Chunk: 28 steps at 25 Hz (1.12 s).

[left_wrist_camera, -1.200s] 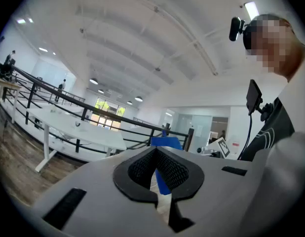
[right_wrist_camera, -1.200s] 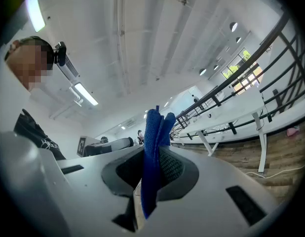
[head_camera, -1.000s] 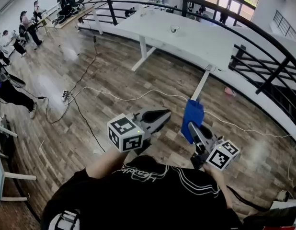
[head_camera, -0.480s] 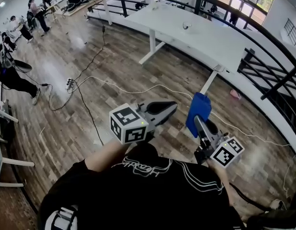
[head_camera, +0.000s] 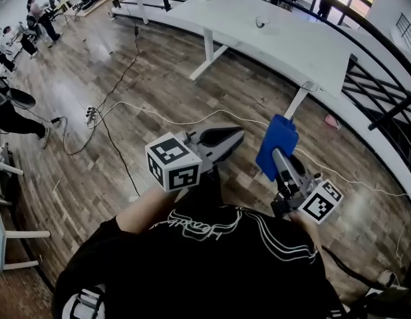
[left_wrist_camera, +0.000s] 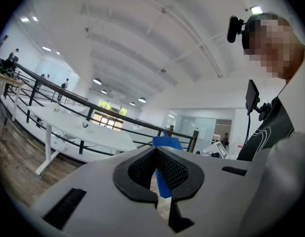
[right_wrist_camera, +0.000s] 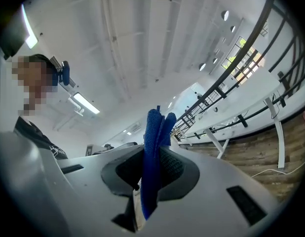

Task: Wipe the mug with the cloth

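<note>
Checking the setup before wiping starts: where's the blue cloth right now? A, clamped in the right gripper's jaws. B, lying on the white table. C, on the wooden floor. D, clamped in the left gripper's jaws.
A: the blue cloth stands pinched between the jaws of the right gripper, while the left gripper is shut on nothing.

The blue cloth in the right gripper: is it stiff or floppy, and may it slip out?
The blue cloth is probably soft but thick: it sits folded in the right gripper, yet its free end stands up without drooping. It likely weighs little. Slipping seems unlikely, since textured pads pinch it.
</note>
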Each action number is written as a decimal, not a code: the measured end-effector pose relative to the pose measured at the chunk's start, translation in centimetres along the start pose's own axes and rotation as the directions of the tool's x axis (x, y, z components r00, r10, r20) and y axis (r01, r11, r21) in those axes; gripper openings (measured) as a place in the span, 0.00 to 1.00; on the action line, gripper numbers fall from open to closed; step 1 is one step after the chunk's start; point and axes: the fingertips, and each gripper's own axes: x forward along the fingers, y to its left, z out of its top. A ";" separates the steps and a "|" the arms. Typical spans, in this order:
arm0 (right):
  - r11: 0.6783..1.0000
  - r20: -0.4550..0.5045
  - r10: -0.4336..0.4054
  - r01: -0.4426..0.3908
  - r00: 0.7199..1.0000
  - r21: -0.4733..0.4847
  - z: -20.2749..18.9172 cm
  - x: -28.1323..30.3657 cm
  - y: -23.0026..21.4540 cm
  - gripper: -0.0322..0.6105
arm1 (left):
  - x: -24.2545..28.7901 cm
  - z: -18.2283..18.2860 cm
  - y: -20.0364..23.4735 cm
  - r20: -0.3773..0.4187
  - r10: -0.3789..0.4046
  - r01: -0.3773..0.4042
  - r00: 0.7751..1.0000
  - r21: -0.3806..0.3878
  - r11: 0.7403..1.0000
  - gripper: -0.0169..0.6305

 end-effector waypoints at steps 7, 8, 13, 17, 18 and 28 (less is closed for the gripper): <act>0.996 -0.005 -0.080 0.080 0.997 0.032 3.6 12.9 -12.1 0.13 | 5.9 2.2 17.6 -0.047 -0.023 0.020 0.999 -0.069 0.997 0.04; 0.995 0.006 -0.085 0.085 0.996 0.042 4.6 15.3 -13.9 0.13 | 6.9 3.1 20.7 -0.055 -0.023 0.019 0.998 -0.074 0.997 0.04; 0.993 0.039 -0.095 0.091 0.995 0.075 9.1 27.3 -21.0 0.13 | 11.1 7.6 36.0 -0.103 -0.019 0.011 0.994 -0.082 0.997 0.04; 0.992 0.015 -0.125 0.125 0.992 0.009 12.1 34.7 -25.6 0.13 | 14.3 10.5 44.9 -0.126 -0.023 0.015 0.992 -0.064 0.998 0.04; 0.991 0.011 -0.137 0.137 0.991 -0.011 12.6 35.7 -26.8 0.13 | 15.0 10.7 46.4 -0.131 -0.024 0.016 0.991 -0.064 0.998 0.04; 0.968 0.035 -0.249 0.247 0.968 0.043 14.7 37.0 -38.1 0.13 | 24.0 8.9 54.8 -0.225 -0.011 -0.001 0.974 -0.054 0.999 0.04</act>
